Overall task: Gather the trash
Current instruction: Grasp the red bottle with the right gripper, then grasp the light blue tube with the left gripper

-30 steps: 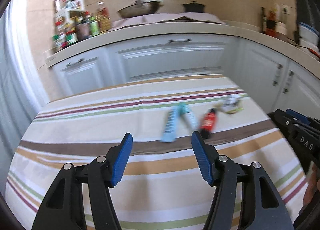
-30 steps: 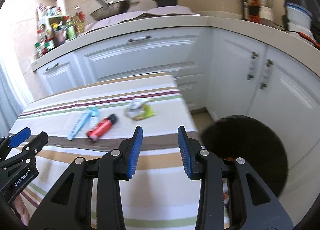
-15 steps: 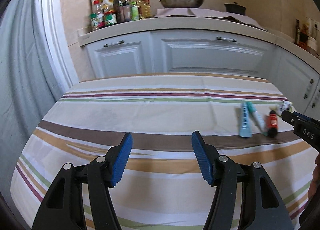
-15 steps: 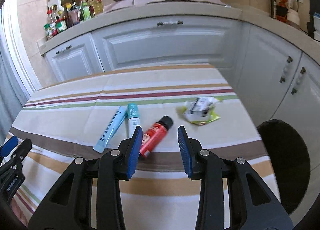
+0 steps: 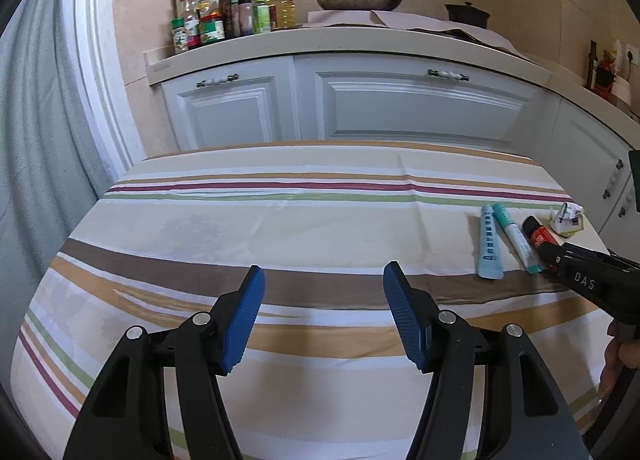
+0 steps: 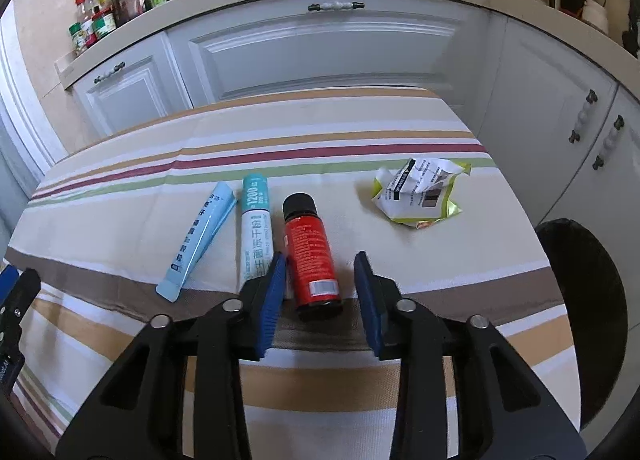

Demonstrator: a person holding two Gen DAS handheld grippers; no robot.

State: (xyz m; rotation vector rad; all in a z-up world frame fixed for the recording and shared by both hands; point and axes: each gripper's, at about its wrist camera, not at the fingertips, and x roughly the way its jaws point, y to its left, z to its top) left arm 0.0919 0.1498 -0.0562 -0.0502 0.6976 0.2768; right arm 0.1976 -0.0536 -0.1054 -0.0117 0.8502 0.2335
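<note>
The right gripper hangs over the striped tablecloth, its jaws closing with the red bottle lying between them, pads not yet pressing it. Two tubes lie just left of the bottle, a crumpled wrapper to its right. The left gripper stands open and empty over bare cloth.

Right tongs low over the striped table, jaws closing, blue pads either side of the base of a red bottle with black cap; pads not yet pressing on it. Bottle lies flat. Just left of it a white-and-teal tube, then a light blue tube angled away. Crumpled white-and-green wrapper well to the right (near the table edge). Black bin on the floor beyond that edge. Left tongs' tip at far left.
</note>
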